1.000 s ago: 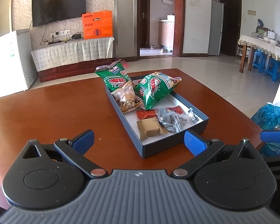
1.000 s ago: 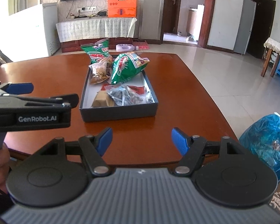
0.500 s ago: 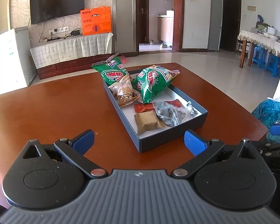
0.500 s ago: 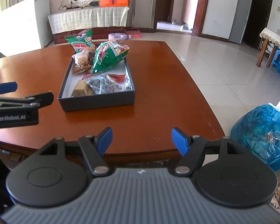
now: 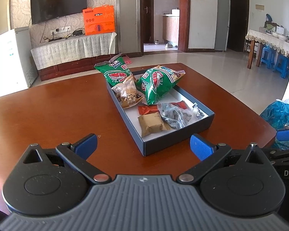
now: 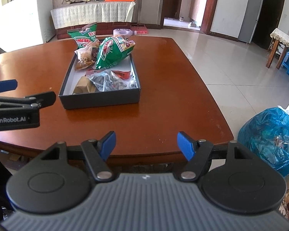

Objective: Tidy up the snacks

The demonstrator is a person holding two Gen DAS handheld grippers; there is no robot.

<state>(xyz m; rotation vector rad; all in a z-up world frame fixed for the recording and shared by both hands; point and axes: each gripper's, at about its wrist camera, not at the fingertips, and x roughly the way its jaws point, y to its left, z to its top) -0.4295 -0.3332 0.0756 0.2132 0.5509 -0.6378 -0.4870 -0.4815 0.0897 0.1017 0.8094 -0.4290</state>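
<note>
A dark blue box (image 5: 175, 141) (image 6: 100, 100) with a white floor sits on the brown table (image 5: 48, 115) (image 6: 173, 96). Inside lie two green shrimp-chip bags (image 5: 160, 82) (image 6: 113, 52), a clear nut packet (image 5: 127, 93), a brown wrapped cake (image 5: 152, 124), a red sachet (image 5: 146, 109) and a grey seed packet (image 5: 173, 115). My left gripper (image 5: 143, 146) is open, just short of the box's near end. My right gripper (image 6: 146, 143) is open and empty above the table's near edge, well back from the box. The left gripper (image 6: 3, 86) shows at the left of the right wrist view.
A blue plastic bag (image 6: 267, 136) (image 5: 279, 113) sits on the floor right of the table. Across the room are a white freezer (image 5: 9, 57), a TV (image 5: 57, 1), an orange carton (image 5: 99, 21) on a covered cabinet, a bottle (image 6: 123, 32) on the floor, and a dining table with blue stools (image 5: 273, 59).
The right gripper has drawn back and tipped down, so the box looks farther away and the table's near edge now shows. The left view has tilted slightly. Both grippers stayed open.
</note>
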